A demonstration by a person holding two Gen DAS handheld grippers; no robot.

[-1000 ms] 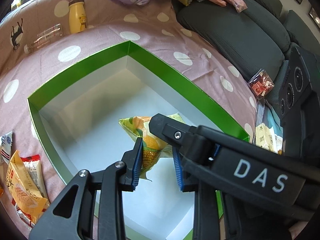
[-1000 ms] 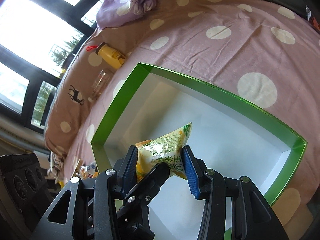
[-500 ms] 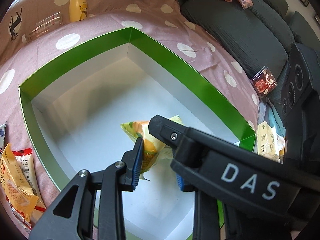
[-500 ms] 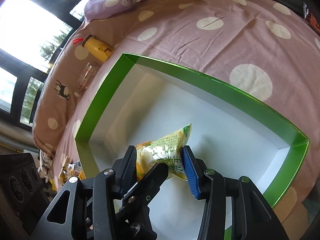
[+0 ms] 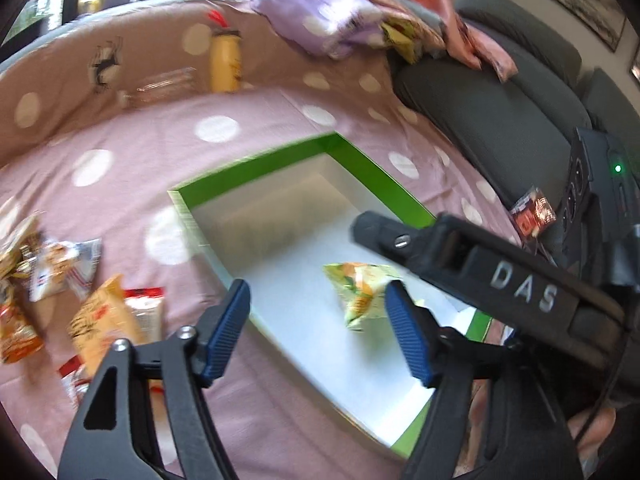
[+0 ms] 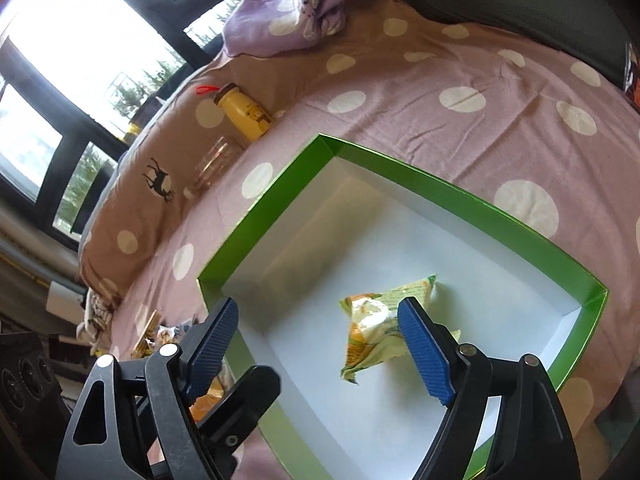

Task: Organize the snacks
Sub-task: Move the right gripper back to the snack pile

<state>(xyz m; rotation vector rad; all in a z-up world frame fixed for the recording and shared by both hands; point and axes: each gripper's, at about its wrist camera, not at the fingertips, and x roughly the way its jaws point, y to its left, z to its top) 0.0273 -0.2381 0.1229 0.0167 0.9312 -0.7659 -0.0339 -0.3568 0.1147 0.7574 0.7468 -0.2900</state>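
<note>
Both claws are opening wide above the green box (image 6: 260, 220), nothing pressed between either pair of pads. One snack bag (image 6: 380, 320) lies on the box's white floor, below the left claw (image 5: 316, 332) and right claw (image 6: 320, 348).

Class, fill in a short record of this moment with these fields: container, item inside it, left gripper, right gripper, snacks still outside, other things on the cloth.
container: shallow green-rimmed white cardboard box on pink polka-dot cloth
item inside it: one yellow-green crinkled snack packet, lying on the box floor
left gripper: jaws opening, nothing gripped
right gripper: jaws opening, packet released
snacks still outside: orange and red-white packets beside the box
other things: yellow bottle, clear glass
</note>
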